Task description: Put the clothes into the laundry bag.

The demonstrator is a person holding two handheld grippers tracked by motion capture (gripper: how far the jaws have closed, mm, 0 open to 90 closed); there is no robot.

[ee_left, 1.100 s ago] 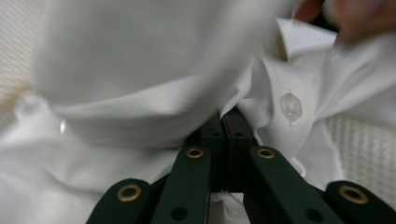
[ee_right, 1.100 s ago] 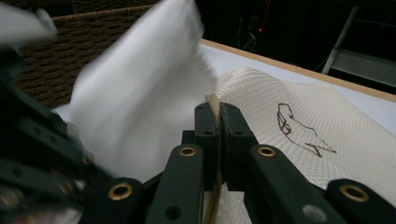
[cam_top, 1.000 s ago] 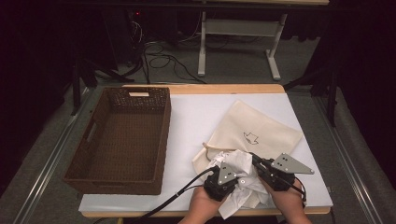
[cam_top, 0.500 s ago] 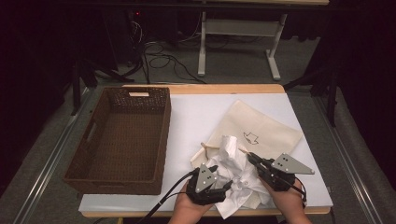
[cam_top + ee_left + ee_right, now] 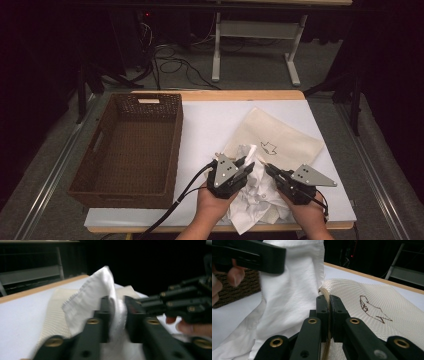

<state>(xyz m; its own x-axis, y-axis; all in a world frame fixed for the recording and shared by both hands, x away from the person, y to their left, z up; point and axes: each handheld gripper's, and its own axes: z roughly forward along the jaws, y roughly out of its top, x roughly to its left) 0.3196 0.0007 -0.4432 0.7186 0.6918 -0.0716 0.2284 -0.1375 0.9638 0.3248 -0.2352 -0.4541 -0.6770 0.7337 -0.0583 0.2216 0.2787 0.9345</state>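
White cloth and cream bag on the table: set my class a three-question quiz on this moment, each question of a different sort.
1. True or false: the left gripper is shut on the white cloth.
2. What does the right gripper pinch?
A. the wicker basket's rim
B. the edge of the cream bag
C. a cable
3. Fill in: the wicker basket stands at the table's ___ side in the high view.

Key
1. True: the cloth sits squeezed between its pads.
2. B: its jaws clamp the corded edge of the cream bag, the one with the small dark line drawing.
3. Left.
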